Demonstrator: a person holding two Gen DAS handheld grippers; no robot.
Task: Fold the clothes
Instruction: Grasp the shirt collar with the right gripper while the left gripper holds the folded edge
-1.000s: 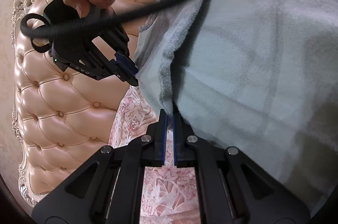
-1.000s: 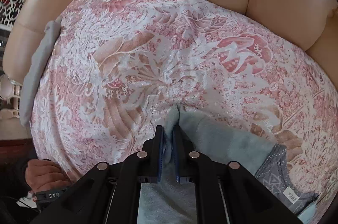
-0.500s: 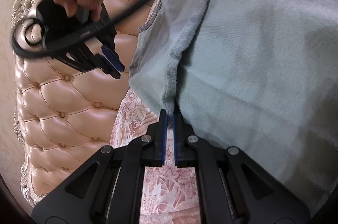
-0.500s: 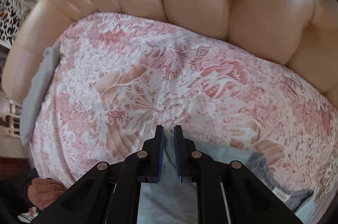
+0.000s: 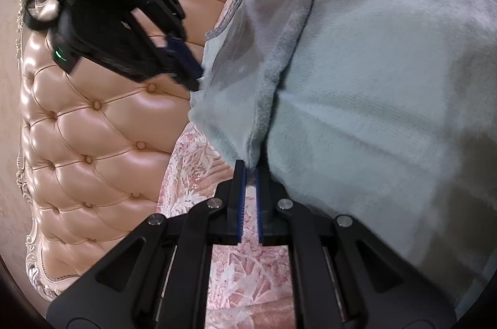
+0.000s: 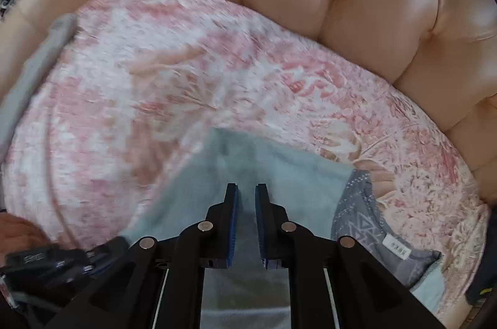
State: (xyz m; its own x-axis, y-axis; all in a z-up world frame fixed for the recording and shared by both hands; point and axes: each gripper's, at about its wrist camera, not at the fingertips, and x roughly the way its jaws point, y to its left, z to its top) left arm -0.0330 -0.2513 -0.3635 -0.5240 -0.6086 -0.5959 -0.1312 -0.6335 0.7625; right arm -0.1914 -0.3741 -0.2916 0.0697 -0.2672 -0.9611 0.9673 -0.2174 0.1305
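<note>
- Left gripper (image 5: 251,170): closed on an edge of the pale-green fleece garment (image 5: 372,80), which is held up above the pink floral seat cover (image 6: 186,80); it is angled moderately downward.
- Step: a fold is judged to be in hand, midway; a fresh pinch of a free edge is called for next.
- Right gripper (image 6: 247,201): jaws slightly parted, nothing pinched; it is aimed steeply down over the garment corner above the cover.

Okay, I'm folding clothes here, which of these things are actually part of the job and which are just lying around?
Part of the job: light blue garment; left tool, clamped on its edge; right tool, over it, gripping nothing.

Just there: pink floral cover; tufted sofa; grey cloth at the cover's edge.
</note>
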